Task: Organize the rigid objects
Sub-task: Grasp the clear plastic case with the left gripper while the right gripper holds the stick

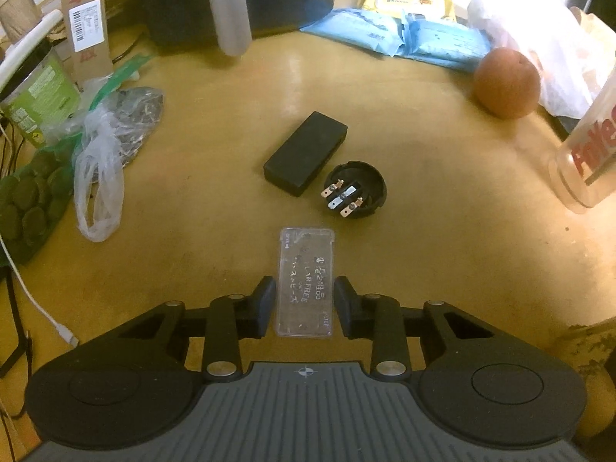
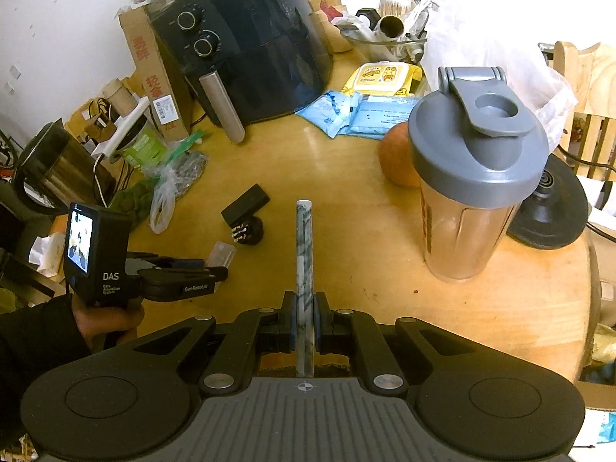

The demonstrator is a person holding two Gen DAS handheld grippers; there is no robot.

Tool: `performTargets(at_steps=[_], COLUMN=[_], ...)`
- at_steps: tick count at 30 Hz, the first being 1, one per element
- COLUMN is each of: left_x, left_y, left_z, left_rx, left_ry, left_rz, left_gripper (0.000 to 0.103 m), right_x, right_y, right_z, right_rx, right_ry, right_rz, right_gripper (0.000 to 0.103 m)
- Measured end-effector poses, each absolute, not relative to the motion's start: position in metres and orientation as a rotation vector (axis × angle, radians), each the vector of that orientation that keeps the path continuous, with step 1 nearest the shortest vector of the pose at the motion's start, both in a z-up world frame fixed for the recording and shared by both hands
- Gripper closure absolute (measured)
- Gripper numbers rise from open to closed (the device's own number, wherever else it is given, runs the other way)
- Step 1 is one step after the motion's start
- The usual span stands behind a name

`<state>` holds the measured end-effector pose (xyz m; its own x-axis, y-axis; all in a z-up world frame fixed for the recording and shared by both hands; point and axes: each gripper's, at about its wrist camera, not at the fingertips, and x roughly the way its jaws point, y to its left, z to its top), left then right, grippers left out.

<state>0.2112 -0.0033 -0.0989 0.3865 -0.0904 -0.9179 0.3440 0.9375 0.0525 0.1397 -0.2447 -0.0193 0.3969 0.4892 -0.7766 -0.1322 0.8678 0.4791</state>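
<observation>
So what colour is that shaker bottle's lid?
Grey, the shaker bottle's lid, seen best in the right wrist view.

On the wooden surface (image 1: 423, 231): one clear plastic case (image 1: 306, 283), one black rectangular box (image 1: 306, 153), one round black plug base (image 1: 355, 189) showing three metal prongs, one orange fruit (image 1: 506, 82), one shaker bottle (image 2: 475, 192) with a grey lid, one black air fryer (image 2: 250, 46) with two dials, one yellow wipes pack (image 2: 381, 77), two blue packets (image 2: 358, 113) and one marbled stick (image 2: 304, 269). Two handheld grippers are present.
</observation>
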Motion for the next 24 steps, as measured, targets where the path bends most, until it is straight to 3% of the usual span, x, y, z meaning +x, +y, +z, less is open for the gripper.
performTargets(at_steps=[24], left_x=[0.152], left_y=[0.012], left_z=[-0.029], left_rx=[0.091], left_ry=[0.988], left_rz=[-0.243], left_gripper=[0.070], right_x=[0.130], right_y=[-0.242], right_z=[-0.018], right_rx=[0.367], right_ry=[1.103], right_rz=[0.525], right_gripper=[0.092])
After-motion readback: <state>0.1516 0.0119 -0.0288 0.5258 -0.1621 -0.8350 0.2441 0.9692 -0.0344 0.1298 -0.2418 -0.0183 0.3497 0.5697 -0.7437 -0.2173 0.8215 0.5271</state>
